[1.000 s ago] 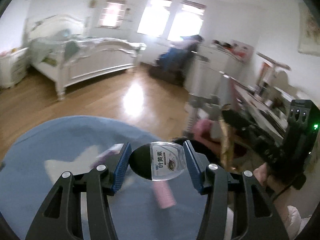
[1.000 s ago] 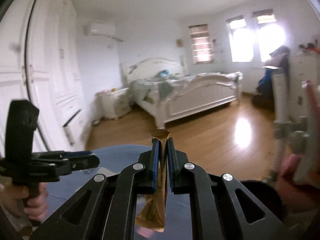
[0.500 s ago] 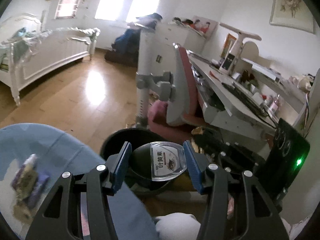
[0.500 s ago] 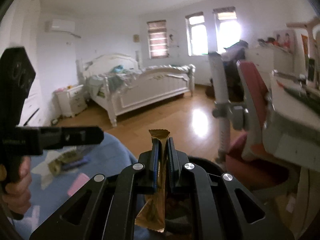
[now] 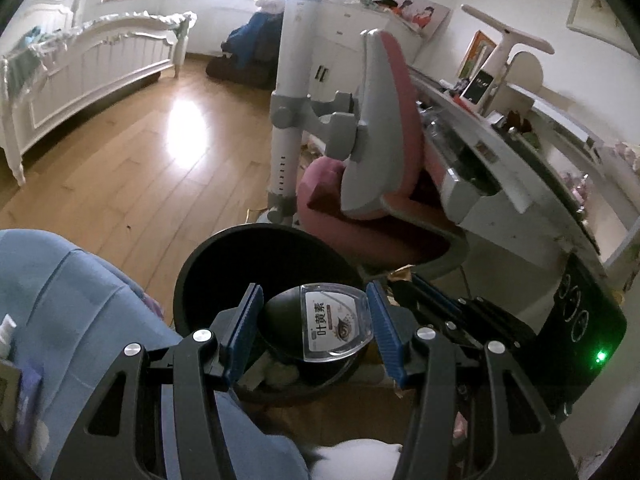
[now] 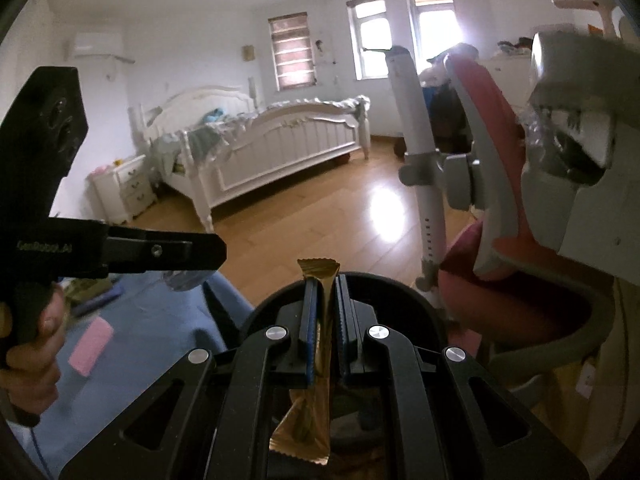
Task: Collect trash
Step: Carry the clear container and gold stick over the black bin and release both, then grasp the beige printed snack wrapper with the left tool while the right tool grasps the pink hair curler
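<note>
My left gripper (image 5: 316, 330) is shut on a clear plastic blister pack (image 5: 336, 326) with a printed label and holds it over the open black trash bin (image 5: 224, 256). Some scraps lie in the bin's bottom. My right gripper (image 6: 325, 322) is shut on a gold snack wrapper (image 6: 318, 396), pinched upright between the blue pads, above the same bin's rim (image 6: 404, 292). The left gripper (image 6: 200, 248) also shows from the side in the right wrist view, and the right gripper (image 5: 432, 300) shows at the right of the left wrist view.
A blue cloth surface (image 5: 72, 304) with a pink piece (image 6: 91, 346) and other small trash (image 6: 90, 294) lies left of the bin. A pink and grey chair (image 5: 376, 152) and a desk (image 5: 520, 168) stand right of it. A white bed (image 6: 276, 140) stands across the wooden floor.
Both grippers have swung right, away from the blue surface, and now sit over the black bin. Each keeps its hold on its piece of trash.
</note>
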{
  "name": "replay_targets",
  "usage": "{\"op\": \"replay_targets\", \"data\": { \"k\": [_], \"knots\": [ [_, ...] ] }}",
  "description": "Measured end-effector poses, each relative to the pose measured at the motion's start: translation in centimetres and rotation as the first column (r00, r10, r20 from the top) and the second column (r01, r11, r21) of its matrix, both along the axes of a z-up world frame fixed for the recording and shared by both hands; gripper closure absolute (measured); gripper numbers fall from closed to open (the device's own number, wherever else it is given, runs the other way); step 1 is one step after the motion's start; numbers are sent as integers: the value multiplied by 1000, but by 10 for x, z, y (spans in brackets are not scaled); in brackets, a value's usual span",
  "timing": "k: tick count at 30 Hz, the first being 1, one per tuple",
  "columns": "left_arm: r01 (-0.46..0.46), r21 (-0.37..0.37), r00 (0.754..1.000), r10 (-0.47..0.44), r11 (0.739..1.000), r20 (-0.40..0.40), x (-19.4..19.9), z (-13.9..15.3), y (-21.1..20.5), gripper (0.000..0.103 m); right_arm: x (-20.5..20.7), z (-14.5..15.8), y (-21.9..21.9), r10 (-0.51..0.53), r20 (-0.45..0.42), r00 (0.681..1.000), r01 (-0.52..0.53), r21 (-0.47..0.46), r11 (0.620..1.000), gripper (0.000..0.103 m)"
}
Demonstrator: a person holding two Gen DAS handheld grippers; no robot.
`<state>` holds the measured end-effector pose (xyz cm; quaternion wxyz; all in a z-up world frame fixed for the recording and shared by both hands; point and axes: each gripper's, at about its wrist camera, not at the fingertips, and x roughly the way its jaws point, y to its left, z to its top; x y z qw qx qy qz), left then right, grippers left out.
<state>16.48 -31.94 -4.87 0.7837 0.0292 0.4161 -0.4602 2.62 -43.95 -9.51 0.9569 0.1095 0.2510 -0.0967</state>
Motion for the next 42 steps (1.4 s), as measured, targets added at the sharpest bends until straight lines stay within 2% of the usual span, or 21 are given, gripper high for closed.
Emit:
{"op": "replay_targets", "data": {
  "k": [7,9,10,11,12,13,14,18,21,25,29,33,34,35,38,40,42],
  "knots": [
    [5,21,1000,-5,1000,-20,18,-14,-15,50,23,-17,-11,-4,-29,1000,4,5,1000,93],
    [9,36,1000,-9,999,-4,20,-16,-21,49,29,-20,-13,-17,-39,999,17,5,1000,93],
    [1,46,1000,-2,999,9,21,-17,-25,48,35,-22,-16,-22,-48,999,22,7,1000,87],
    [-3,55,1000,2,998,15,24,-17,-28,40,39,-24,-18,-25,-55,998,26,8,1000,78],
    [-5,54,1000,4,999,12,26,-17,-30,34,45,-27,-22,-34,-62,997,35,9,999,48],
    [-14,43,1000,14,999,8,29,-16,-30,24,47,-28,-24,-41,-59,997,42,13,999,16],
    [-25,32,1000,24,999,8,31,-14,-27,22,47,-28,-27,-42,-41,998,43,22,999,11],
    [-46,11,999,46,999,20,28,-2,-11,19,45,-25,-27,-43,-42,998,44,28,999,12],
    [-64,-12,997,64,998,34,19,9,15,18,37,-18,-22,-29,-29,999,31,75,997,12],
    [-144,-36,989,145,989,40,10,19,68,19,33,-8,2,27,-29,999,-24,107,994,12],
    [-260,-24,965,261,965,41,9,18,126,19,39,2,33,126,-28,992,-119,174,978,12],
    [-384,23,922,382,923,68,12,9,187,19,53,14,75,246,-25,969,-236,202,951,12],
    [-411,48,910,406,910,89,13,4,201,22,60,17,90,288,-23,957,-276,223,935,12],
    [-427,79,902,419,901,104,15,-1,210,29,65,18,97,310,-22,950,-297,239,925,12],
    [-425,162,905,412,890,111,28,-18,223,42,84,22,128,374,-39,927,-349,278,895,13],
    [-423,224,905,401,878,141,38,-30,222,47,98,19,151,406,-106,908,-364,283,887,18],
    [-412,248,911,389,876,140,46,-39,224,60,108,12,176,445,-176,878,-389,280,878,22]
  ]
}}
